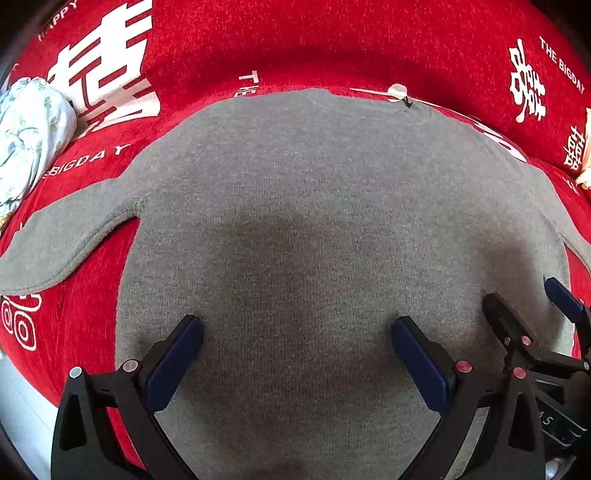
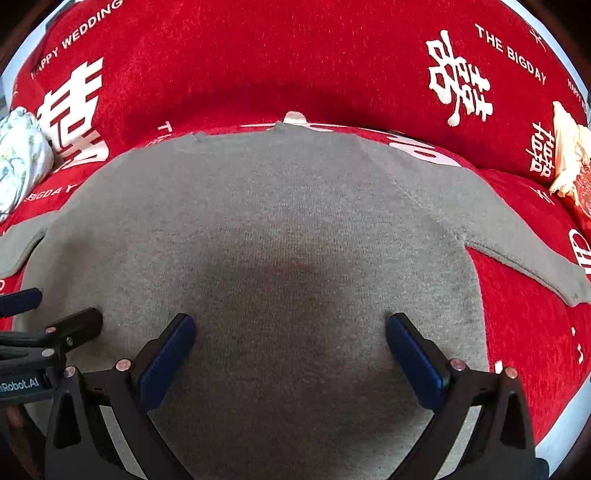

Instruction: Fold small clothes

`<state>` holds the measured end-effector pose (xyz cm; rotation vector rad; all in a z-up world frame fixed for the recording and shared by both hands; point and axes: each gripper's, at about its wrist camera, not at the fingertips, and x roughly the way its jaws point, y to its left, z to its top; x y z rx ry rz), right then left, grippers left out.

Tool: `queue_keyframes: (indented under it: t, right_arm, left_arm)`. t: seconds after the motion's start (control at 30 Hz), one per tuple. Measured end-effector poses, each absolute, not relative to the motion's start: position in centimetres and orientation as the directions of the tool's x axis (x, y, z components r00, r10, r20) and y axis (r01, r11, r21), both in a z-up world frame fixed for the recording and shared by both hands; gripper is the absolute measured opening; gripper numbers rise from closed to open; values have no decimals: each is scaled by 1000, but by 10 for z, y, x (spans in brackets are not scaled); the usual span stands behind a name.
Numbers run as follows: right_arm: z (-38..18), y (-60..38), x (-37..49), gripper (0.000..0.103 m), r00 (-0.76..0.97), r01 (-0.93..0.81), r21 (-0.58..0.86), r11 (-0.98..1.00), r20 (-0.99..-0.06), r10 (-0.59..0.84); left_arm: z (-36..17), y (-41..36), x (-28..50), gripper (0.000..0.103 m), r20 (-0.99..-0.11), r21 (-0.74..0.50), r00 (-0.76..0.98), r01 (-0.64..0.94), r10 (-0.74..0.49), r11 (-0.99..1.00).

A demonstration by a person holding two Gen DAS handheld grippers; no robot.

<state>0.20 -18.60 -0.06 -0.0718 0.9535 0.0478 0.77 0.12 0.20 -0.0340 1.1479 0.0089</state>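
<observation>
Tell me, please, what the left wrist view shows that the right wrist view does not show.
Only the left wrist view shows the end of the sweater's left sleeve. Only the right wrist view shows the end of the right sleeve and the "HAPPY WEDDING" print. Both show the grey sweater lying flat on the red cover, the floral cloth, and both open grippers, left gripper and right gripper.

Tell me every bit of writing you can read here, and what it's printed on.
"HAPPY WEDDING": red sofa cover, upper left.
"THE BIGDAY": same cover, upper right.
Big white Chinese characters: same cover.
"BIGDAY": cover's seat, left, first letters hidden.
"nRobot.AI": left claw's body, start cut off.
Grey sweater: no writing visible.
</observation>
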Motion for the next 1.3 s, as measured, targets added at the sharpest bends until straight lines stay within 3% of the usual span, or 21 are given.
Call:
queue_keyframes:
  t: [0.27, 0.83, 1.17, 1.3]
  right_arm:
    - [-1, -181, 0, 103, 508, 38, -56, 998, -859, -68]
    - [-2, -181, 12, 103, 426, 3, -48, 999, -903, -45]
    - [1, -179, 12, 103, 457, -50, -66, 997, -889, -36]
    - [15, -173, 10, 103, 509, -47, -144, 988, -855, -101]
  left_arm:
    - [3, 5, 0, 103, -900, -43, 434, -13, -33, 999]
    - [2, 2, 2, 103, -905, -30, 425, -30, -15, 999]
    - [4, 1, 3, 103, -912, -25, 411, -12, -18, 1000]
    - [17, 9, 4, 103, -902, -12, 433, -51, 11, 999]
